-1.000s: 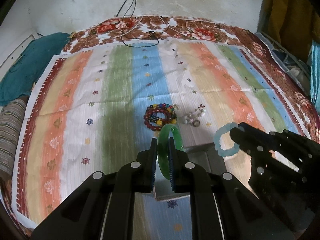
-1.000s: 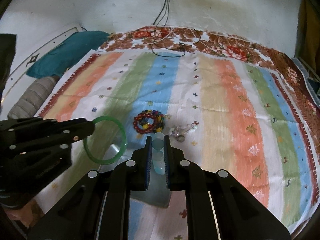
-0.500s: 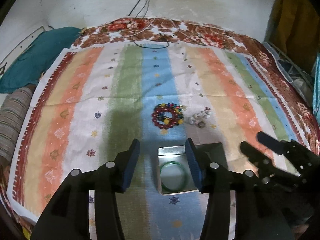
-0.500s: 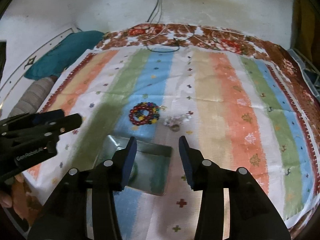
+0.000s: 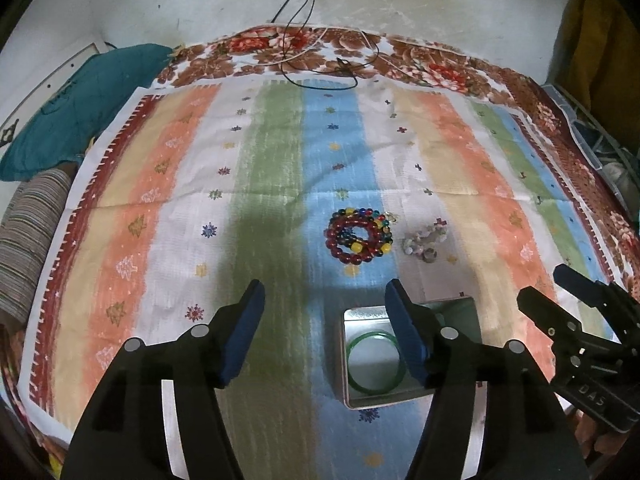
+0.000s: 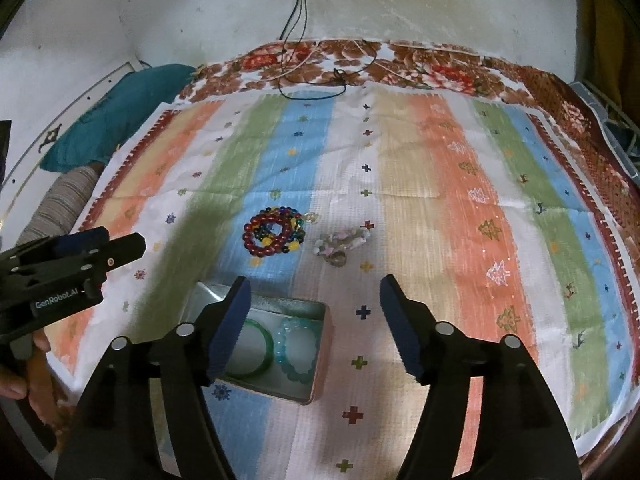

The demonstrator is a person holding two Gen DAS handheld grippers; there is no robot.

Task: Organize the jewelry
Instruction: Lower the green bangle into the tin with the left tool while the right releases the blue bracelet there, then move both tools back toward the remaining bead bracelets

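A metal tin [image 5: 349, 398] [image 6: 320, 364] lies open on the striped cloth. A green bangle [image 5: 373, 362] [image 6: 256, 368] and a pale blue bead bracelet [image 6: 295, 350] lie inside it. A pile of red and multicoloured bead bracelets [image 5: 359, 236] [image 6: 274, 231] and a small pale bead piece with a ring [image 5: 424, 242] [image 6: 340, 246] lie on the cloth beyond the tin. My left gripper [image 5: 323, 295] is open and empty, above and left of the tin. My right gripper [image 6: 314, 292] is open and empty, above the tin's right side.
The striped cloth [image 5: 280, 152] covers a floral bed sheet. Black and white cables [image 5: 320, 68] lie at the far edge by the wall. A teal pillow [image 5: 80, 108] and a striped cushion [image 5: 28, 240] sit at the left. Clutter stands at the right edge.
Both grippers opened and dropped the green bangle and the blue bracelet into the tin. Both then rose and drew back with jaws wider apart.
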